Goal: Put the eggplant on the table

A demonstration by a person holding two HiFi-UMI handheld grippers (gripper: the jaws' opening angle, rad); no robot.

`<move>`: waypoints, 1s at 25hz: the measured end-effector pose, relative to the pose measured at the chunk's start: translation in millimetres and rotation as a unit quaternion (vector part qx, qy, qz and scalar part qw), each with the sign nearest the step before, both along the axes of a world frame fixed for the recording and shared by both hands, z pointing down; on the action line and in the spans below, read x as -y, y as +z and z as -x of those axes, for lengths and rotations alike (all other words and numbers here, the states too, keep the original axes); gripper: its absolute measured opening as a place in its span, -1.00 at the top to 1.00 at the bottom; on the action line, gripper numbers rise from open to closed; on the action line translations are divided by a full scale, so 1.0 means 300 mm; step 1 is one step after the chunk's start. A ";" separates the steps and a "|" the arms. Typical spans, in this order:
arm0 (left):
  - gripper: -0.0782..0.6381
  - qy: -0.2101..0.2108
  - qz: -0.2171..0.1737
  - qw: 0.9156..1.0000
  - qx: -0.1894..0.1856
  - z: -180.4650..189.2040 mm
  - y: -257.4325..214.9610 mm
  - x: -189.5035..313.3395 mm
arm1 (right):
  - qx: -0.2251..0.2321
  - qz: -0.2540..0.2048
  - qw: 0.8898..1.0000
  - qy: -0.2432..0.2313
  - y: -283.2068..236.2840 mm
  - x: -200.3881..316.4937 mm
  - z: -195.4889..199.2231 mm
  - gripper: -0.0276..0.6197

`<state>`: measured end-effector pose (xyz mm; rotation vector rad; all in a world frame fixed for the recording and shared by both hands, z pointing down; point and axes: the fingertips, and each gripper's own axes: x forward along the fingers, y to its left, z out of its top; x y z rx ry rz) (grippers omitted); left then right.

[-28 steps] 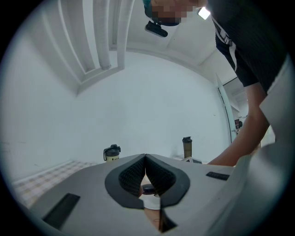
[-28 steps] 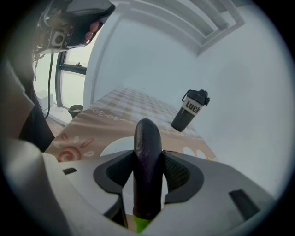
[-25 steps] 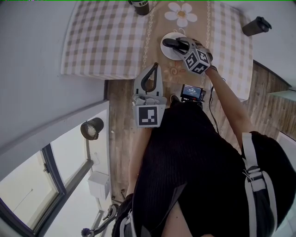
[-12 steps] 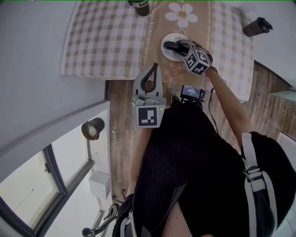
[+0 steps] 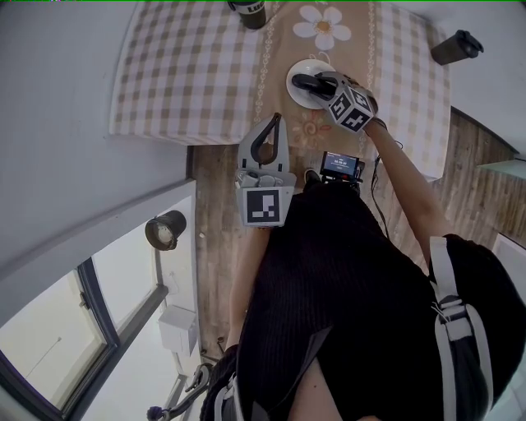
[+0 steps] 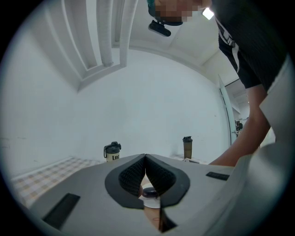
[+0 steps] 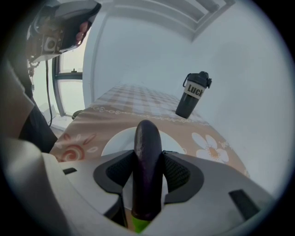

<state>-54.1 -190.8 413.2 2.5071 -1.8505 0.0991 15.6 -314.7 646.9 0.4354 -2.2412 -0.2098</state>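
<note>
A dark purple eggplant [image 7: 147,152] with a green stem end lies lengthwise between the pads of my right gripper [image 7: 148,157], which is shut on it. It hangs over a white plate [image 7: 115,138] on the flowered runner of the checked tablecloth [image 5: 189,74]. In the head view the eggplant [image 5: 304,81] pokes out left of the right gripper [image 5: 319,82], above the plate [image 5: 299,99]. My left gripper [image 5: 274,122] is held level at the table's near edge, jaws shut and empty. In the left gripper view its pads [image 6: 133,173] meet.
A dark shaker bottle [image 5: 249,11] stands at the table's far side. A second dark bottle [image 5: 456,45] is off to the right. A wooden floor [image 5: 214,247] runs below the table edge. A small screen device [image 5: 341,164] hangs at the person's waist.
The right gripper has rolled slightly with the eggplant in it, staying over the plate. The left gripper has not moved.
</note>
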 end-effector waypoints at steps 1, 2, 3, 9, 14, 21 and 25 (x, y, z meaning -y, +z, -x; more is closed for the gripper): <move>0.81 0.001 0.000 1.000 0.000 0.000 0.002 0.002 | 0.001 0.006 1.000 0.003 0.001 0.002 -0.001 0.28; 0.81 0.002 -0.001 1.000 -0.001 -0.002 0.002 0.003 | 0.002 0.009 1.000 0.005 0.002 0.003 -0.001 0.28; 0.81 0.004 -0.004 1.000 -0.001 -0.004 0.000 0.003 | 0.001 0.010 1.000 0.005 0.001 0.003 -0.001 0.28; 0.81 0.011 -0.007 1.000 -0.005 -0.011 -0.005 0.004 | -0.007 0.007 1.000 -0.004 -0.002 -0.010 0.005 0.28; 0.81 0.017 -0.009 1.000 -0.007 -0.012 -0.013 0.016 | -0.006 0.001 1.000 -0.004 -0.029 -0.012 0.015 0.27; 0.81 0.029 -0.011 1.000 -0.004 -0.021 -0.015 0.019 | -0.005 -0.004 1.000 -0.002 -0.051 -0.003 0.011 0.27; 0.81 0.029 -0.009 1.000 -0.004 -0.020 -0.010 0.018 | -0.011 0.002 1.000 0.002 -0.027 -0.001 0.004 0.22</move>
